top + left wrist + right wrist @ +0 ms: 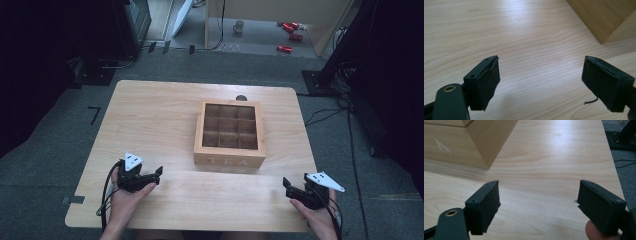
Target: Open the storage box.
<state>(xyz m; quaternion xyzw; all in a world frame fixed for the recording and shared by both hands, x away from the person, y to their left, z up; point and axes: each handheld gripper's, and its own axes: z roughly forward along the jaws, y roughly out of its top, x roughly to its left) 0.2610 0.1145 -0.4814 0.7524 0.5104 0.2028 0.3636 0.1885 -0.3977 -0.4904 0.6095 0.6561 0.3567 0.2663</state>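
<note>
A wooden tea box [229, 133] with several bare compartments and "TEA" on its front stands at the middle of the table [150, 115]. My left gripper [159, 173] rests near the front left edge, left of the box, jaws wide open with nothing between them [541, 82]. A corner of the box [604, 17] shows ahead of it at upper right. My right gripper [286, 186] sits near the front right edge, below the box's right corner, also open and holding nothing [539, 205]. The box's front corner [474, 142] lies at its upper left.
A small dark round mark [241, 98] sits on the table just behind the box. Beyond the table lie grey floor, black stands, cables [325, 115], red items [290, 30] and a mug [239, 26]. The table's right edge [614, 170] runs close to my right gripper.
</note>
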